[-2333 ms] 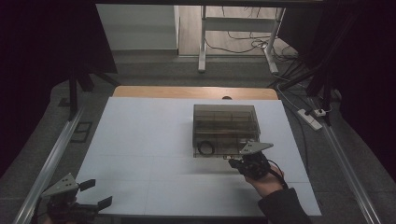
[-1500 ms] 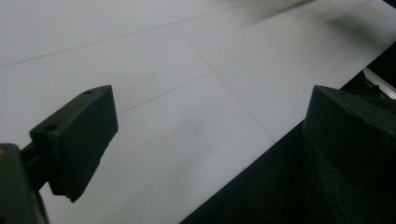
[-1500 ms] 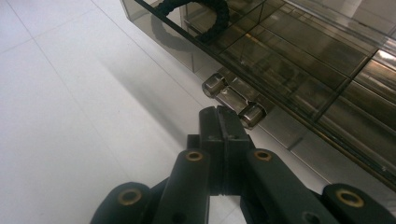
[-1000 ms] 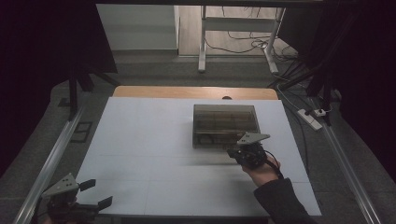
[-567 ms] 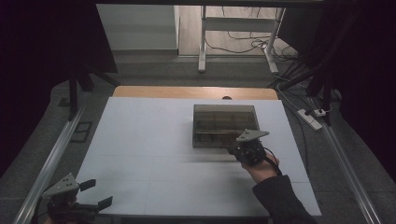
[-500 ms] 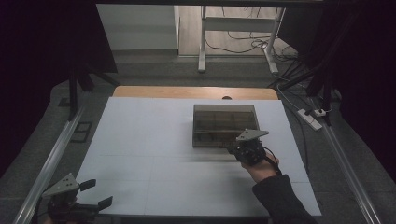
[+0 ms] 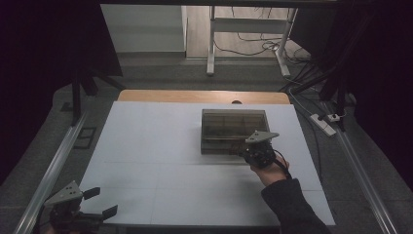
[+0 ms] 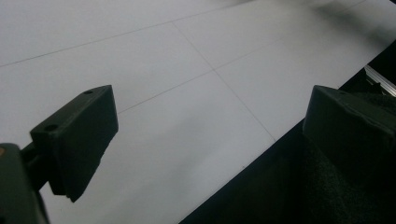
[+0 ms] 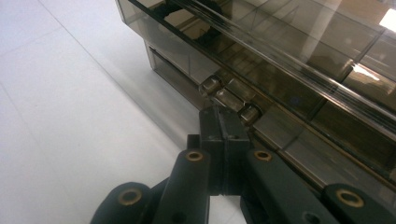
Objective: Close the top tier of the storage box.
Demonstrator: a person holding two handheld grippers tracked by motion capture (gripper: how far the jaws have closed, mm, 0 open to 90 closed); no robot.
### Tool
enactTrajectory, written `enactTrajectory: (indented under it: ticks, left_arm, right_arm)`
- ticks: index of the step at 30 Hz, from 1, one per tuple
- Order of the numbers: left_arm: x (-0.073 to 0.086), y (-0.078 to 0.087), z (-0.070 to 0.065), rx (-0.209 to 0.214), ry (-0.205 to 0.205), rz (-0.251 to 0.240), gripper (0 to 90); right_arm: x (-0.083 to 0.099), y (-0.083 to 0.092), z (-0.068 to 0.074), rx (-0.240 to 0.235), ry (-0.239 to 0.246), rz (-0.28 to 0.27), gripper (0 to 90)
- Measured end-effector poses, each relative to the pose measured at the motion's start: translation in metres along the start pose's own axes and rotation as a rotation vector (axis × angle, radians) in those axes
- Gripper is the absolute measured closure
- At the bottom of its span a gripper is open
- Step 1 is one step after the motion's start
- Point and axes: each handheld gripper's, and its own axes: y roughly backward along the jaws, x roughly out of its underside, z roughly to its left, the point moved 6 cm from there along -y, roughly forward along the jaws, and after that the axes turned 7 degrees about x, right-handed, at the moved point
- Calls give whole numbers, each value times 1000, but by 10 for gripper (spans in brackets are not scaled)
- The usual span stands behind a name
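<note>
- Box (image 7: 234, 130) sits on the white worktop (image 7: 160, 146), right of centre and toward the far edge. It's smoked see-through plastic with dividers inside, lid down.
- Right gripper (image 7: 249, 151) is right up at the box's near right corner. In the right gripper view the jaws are pressed flat together with nothing between them, tips (image 9: 223, 122) touching or just about touching the little clear latch (image 9: 229, 98) on the front of the box (image 9: 299, 60). Can't tell if it's actually pushing on it.
- The person's hand (image 7: 267, 168) and dark sleeve (image 7: 292, 204) come in from the bottom right.
- Left gripper (image 7: 100, 202) is way off at the near left corner of the worktop, well apart from the box. Jaws wide, nothing in them; in the left gripper view (image 8: 210, 126) they hang over the worktop's (image 8: 163, 70) edge.
- Bare wooden strip (image 7: 204, 96) shows along the far side of the worktop.
</note>
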Motion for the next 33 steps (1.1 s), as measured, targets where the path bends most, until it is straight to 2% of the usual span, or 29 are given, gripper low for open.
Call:
enactTrajectory:
  ticks: [20, 25, 33]
  left_arm:
    - [0, -1, 0, 0, 2, 6, 45]
    - [0, -1, 0, 0, 2, 6, 45]
    - [0, -1, 0, -1, -1, 7, 44]
  right_arm:
    - [-6, -10, -8, 18, -18, -4, 892]
    - [-8, -12, -7, 9, -8, -7, 892]
    - [-11, -11, -9, -1, -34, -29, 892]
